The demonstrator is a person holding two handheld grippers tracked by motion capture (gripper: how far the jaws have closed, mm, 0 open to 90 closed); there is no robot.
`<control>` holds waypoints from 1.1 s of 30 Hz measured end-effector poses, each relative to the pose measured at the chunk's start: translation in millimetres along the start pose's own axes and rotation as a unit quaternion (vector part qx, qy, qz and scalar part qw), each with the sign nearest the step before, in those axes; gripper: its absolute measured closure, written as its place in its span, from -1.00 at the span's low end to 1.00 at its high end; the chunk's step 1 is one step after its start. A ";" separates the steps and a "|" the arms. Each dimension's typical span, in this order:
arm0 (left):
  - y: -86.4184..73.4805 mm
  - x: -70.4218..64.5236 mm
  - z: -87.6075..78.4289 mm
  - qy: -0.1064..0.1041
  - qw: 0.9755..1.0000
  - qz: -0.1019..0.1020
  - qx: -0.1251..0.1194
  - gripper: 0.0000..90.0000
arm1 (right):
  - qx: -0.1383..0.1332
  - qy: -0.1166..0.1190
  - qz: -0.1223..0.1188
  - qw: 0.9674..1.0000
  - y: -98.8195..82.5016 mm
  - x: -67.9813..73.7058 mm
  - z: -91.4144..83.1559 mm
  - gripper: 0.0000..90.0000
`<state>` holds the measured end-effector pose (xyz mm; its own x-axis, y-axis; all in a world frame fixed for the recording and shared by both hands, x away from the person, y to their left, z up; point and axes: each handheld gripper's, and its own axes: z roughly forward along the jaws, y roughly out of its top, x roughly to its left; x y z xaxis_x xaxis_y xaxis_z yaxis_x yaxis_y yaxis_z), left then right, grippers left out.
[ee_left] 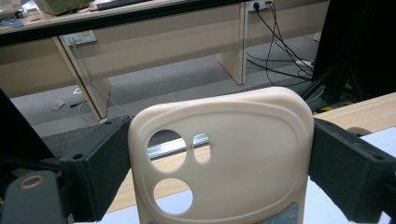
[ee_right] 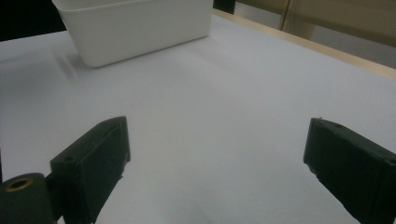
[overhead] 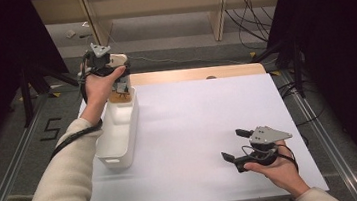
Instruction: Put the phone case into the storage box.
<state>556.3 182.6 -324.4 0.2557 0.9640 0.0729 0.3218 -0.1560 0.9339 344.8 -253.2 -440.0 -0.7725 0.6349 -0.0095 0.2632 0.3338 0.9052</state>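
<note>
Now the left gripper (overhead: 112,62) is up at eleven o'clock, over the far end of the white bin (overhead: 117,132), clenched on a cream phone case (overhead: 118,59). From the high view the case is just a pale sliver by the hand; the left gripper view turns it into a full back panel (ee_left: 224,154), upright between the two black jaws, with two round camera holes and a small slot cut through it. A blue-grey patch peeks out at its lower edge. No brand reads on it. Down at five o'clock, the right gripper (overhead: 235,145) hangs over the white table (overhead: 199,123), jaws spread wide and holding nothing. Its own view shows the bin (ee_right: 135,28) at eleven o'clock, well apart. On the floor at nine o'clock, a black "5" (overhead: 50,129) is marked.
</note>
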 end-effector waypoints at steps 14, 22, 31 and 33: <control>-1.4 2.5 6.3 0.003 1.000 -0.002 0.004 -0.76 | 0.000 0.000 0.000 1.000 -0.1 -0.1 0.0 -0.82; -2.3 3.0 9.7 0.002 1.000 0.000 0.007 -0.76 | -0.001 0.001 0.000 1.000 -0.1 -0.2 0.1 -0.82; -0.9 1.9 12.5 0.001 1.000 0.004 0.008 -0.76 | -0.001 0.001 0.000 1.000 -0.2 -0.1 0.3 -0.82; -1.0 1.7 13.5 0.001 1.000 0.003 0.008 -0.76 | -0.001 0.001 0.001 1.000 -0.1 -0.1 0.3 -0.82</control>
<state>568.7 181.4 -330.0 0.2555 0.9635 0.0802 0.3341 -0.1659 0.9278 345.0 -253.1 -440.2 -0.7736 0.6337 -0.0076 0.2625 0.3313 0.9063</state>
